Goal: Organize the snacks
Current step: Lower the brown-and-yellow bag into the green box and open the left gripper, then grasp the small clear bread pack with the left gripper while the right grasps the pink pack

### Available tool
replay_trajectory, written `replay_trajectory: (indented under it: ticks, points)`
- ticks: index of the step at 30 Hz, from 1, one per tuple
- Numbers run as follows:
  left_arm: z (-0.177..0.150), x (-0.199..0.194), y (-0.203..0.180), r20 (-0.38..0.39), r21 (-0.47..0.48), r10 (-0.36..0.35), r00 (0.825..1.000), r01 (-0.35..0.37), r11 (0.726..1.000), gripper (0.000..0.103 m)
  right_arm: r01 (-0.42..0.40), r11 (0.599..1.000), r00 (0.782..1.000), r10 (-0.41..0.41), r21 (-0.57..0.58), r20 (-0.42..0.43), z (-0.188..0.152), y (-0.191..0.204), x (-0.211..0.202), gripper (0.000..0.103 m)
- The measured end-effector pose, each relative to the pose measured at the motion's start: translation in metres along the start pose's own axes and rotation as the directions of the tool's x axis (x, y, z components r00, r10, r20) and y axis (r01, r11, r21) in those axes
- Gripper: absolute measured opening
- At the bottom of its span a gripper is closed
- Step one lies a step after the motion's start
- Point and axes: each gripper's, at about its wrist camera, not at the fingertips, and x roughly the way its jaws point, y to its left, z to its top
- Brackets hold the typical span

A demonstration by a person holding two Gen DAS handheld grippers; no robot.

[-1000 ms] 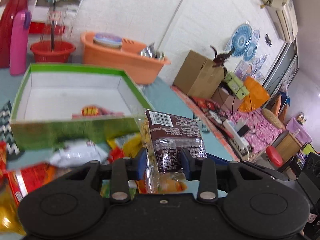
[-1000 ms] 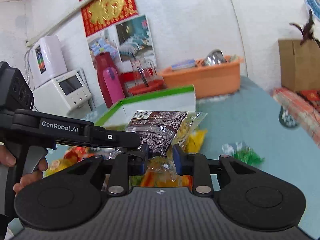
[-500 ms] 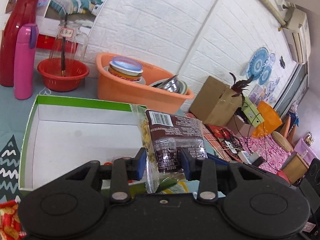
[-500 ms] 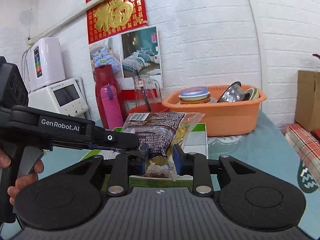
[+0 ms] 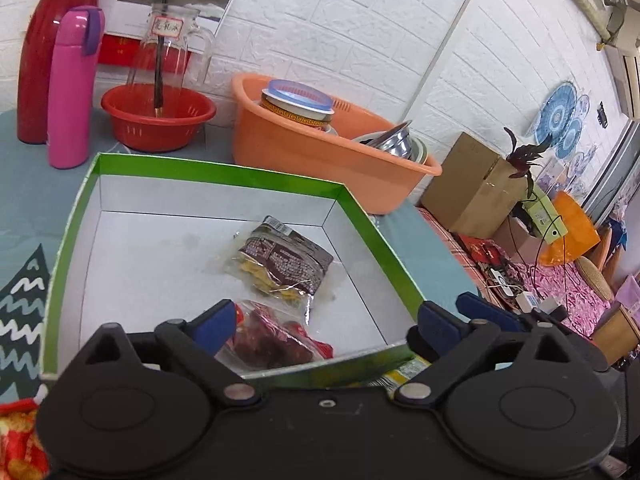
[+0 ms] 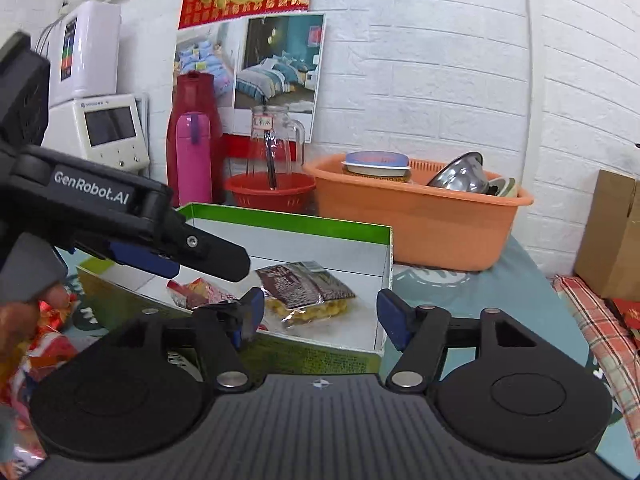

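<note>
Teal tablecloth (image 5: 28, 200) covers the table, white zigzag tree print at the left edge

Orange plastic basin (image 5: 320, 152) at the back against the brick wall, holding a lidded container and steel bowls

Green-rimmed white box (image 5: 224, 172) sits open in front of the basin, just beside it

Left gripper (image 5: 324, 320) hovers over the near wall of the box, jaws opening, blue pads spread wide with nothing pressed between them. Seen from the right wrist it reaches in from the left (image 6: 168, 260), a person's hand on its handle

Right gripper (image 6: 320, 316) at the box's near right corner, jaws likewise opening, nothing gripped

Red thermos (image 5: 44, 52) and pink bottle (image 5: 74, 88) stand at back left, red bowl (image 5: 158, 116) beside them

Brown snack packet (image 5: 282, 262) lies flat on the box floor, near the right wall, free of both grippers

Red snack packet (image 5: 276, 340) lies just in front of it, against the near wall
</note>
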Motion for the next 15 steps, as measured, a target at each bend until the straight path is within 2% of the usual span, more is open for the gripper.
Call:
replay_trajectory:
  ticks: [7, 10, 15]
  points:
    - [-0.015, -0.077, -0.03, 0.032, 0.033, -0.028, 0.999, 0.027, 0.999, 0.103, -0.036, 0.995, 0.998, 0.032, 0.095, 0.047, 0.02, 0.008, -0.068, 0.103]
    - [-0.031, -0.12, -0.038, 0.066, 0.061, -0.015, 0.998, 0.011, 0.998, 0.103, -0.035, 0.992, 0.999, 0.029, 0.125, 0.046, 0.023, 0.017, -0.099, 0.103]
    - [-0.065, -0.178, -0.03, 0.1, 0.047, 0.047, 0.994, -0.052, 0.998, 0.103, -0.16, 0.97, 0.984, 0.141, 0.184, 0.109, 0.024, 0.026, -0.15, 0.103]
